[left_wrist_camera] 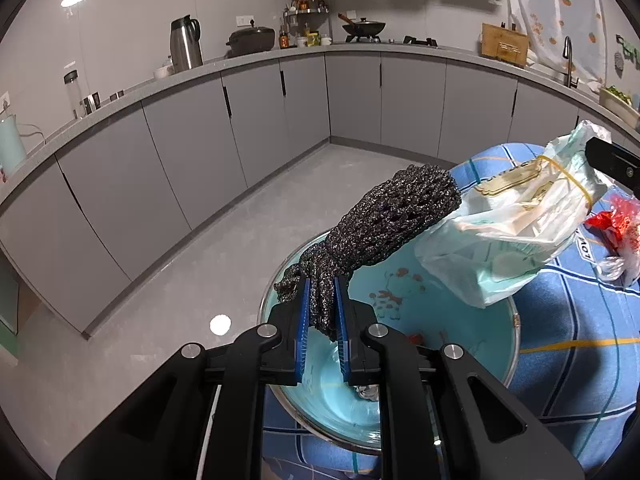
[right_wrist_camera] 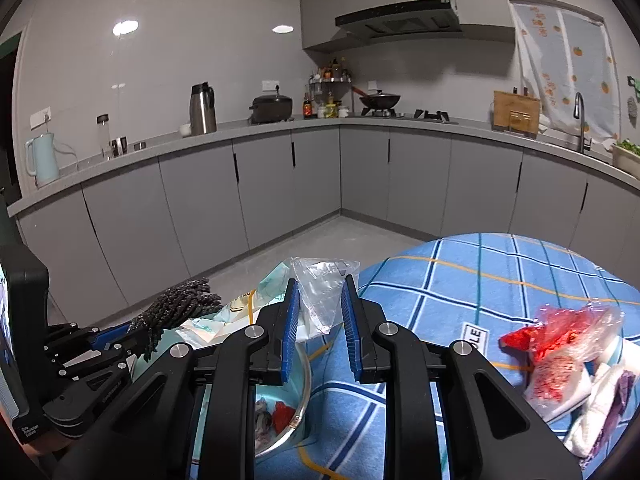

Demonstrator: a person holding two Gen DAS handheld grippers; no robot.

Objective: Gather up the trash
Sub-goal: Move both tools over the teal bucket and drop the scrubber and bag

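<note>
Left gripper (left_wrist_camera: 322,312) clamps dark mesh wad (left_wrist_camera: 384,224); right gripper (right_wrist_camera: 320,316) pinches plastic bag (right_wrist_camera: 320,296).

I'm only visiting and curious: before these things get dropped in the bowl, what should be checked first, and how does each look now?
1. Left hand-held gripper shut on the dark knitted glove: ok.
2. Glove above the blue bowl: ok.
3. Right hand-held gripper holding the plastic bag: ok in the left view; whether the pads press it, cannot tell.
4. Bowl has room: ok, few scraps inside.
5. Table cleared: not ok, red wrapper remains on the checked cloth.
</note>
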